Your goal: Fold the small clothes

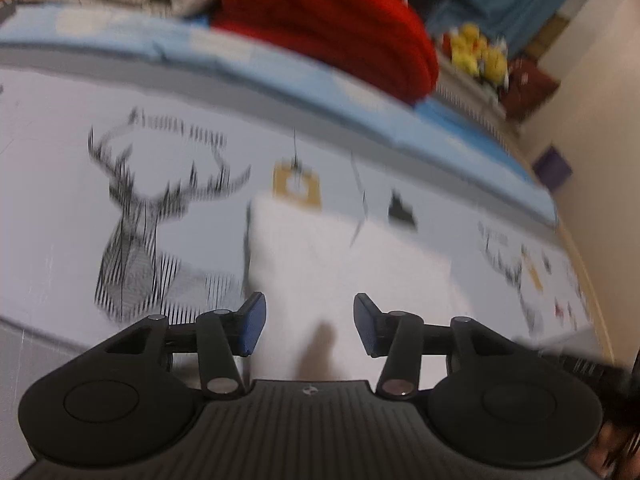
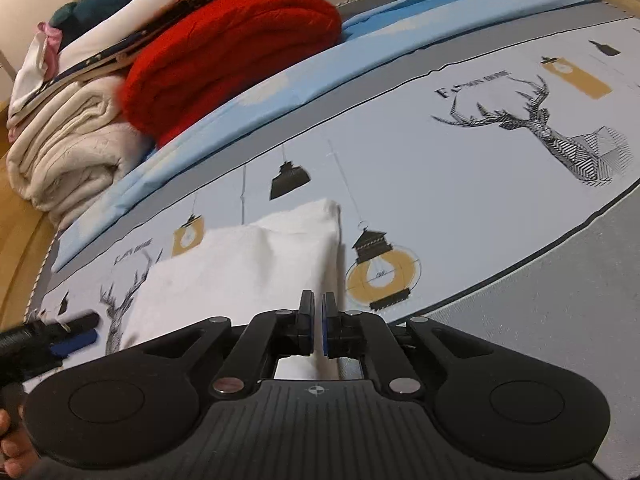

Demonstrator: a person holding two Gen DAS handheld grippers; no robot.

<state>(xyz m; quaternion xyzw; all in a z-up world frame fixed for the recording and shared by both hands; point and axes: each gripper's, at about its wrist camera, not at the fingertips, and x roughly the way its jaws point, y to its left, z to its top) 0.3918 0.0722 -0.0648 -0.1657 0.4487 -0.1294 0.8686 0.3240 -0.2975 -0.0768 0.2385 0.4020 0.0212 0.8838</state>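
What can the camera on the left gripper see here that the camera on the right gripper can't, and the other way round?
Only the left view shows the yellow plush toys and the open left gripper. Only the right view shows the lantern print, the cream blanket under stacked clothes, and the right gripper, nearly shut. Both show the white folded garment, red blanket and deer-print bedsheet.

One white folded garment point(image 2: 240, 264) is counted on the bed point(image 2: 460, 184). Two hand-held grippers are seen: the right point(image 2: 318, 332) and the left point(image 2: 76, 338). One red folded blanket point(image 2: 224, 56) and one cream blanket point(image 2: 68, 148) are stacked behind. In the right wrist view, two deer prints and four lamp prints are counted on the sheet.
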